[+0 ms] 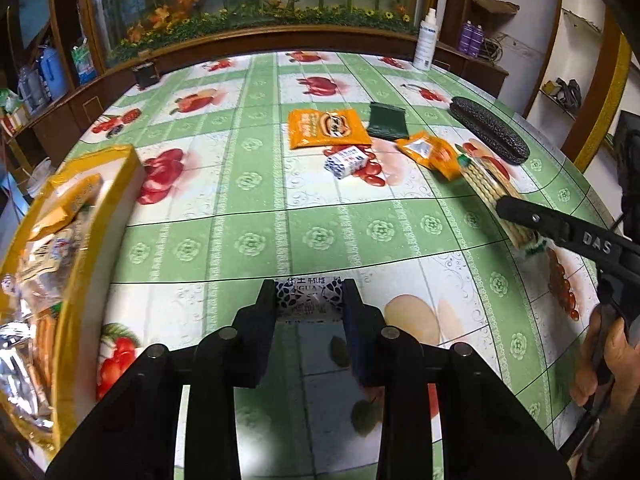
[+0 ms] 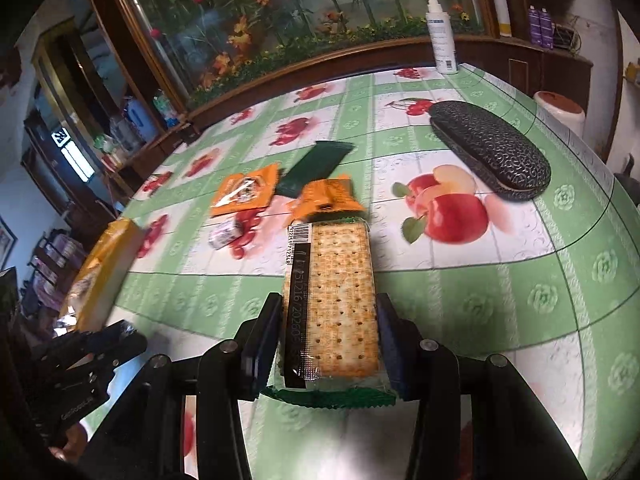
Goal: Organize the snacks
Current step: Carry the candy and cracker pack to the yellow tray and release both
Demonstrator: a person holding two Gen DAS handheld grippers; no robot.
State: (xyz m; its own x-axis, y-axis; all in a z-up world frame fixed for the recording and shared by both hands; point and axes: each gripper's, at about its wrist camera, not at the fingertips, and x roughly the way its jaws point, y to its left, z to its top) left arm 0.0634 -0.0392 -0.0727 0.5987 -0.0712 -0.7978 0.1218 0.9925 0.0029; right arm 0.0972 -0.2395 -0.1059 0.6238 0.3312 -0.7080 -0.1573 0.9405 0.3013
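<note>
My left gripper (image 1: 309, 294) is shut on a small blue-and-white patterned snack packet (image 1: 308, 302), held above the tablecloth. My right gripper (image 2: 329, 304) is shut on a long clear-wrapped cracker pack (image 2: 340, 292) with green ends, gripped across its width. In the left wrist view that cracker pack (image 1: 486, 184) slants at the right under the right gripper (image 1: 510, 206). A yellow box (image 1: 116, 168) with several snacks in it stands at the left edge. The left gripper (image 2: 128, 336) shows low left in the right wrist view, close to the yellow box (image 2: 108, 256).
On the cloth lie a large orange packet (image 1: 326, 128), a dark green packet (image 1: 387, 120), small orange packets (image 1: 432, 152) and a blue-white packet (image 1: 348, 160). A dark glasses case (image 2: 492, 150) lies at the right. A white spray bottle (image 2: 442, 36) stands at the back.
</note>
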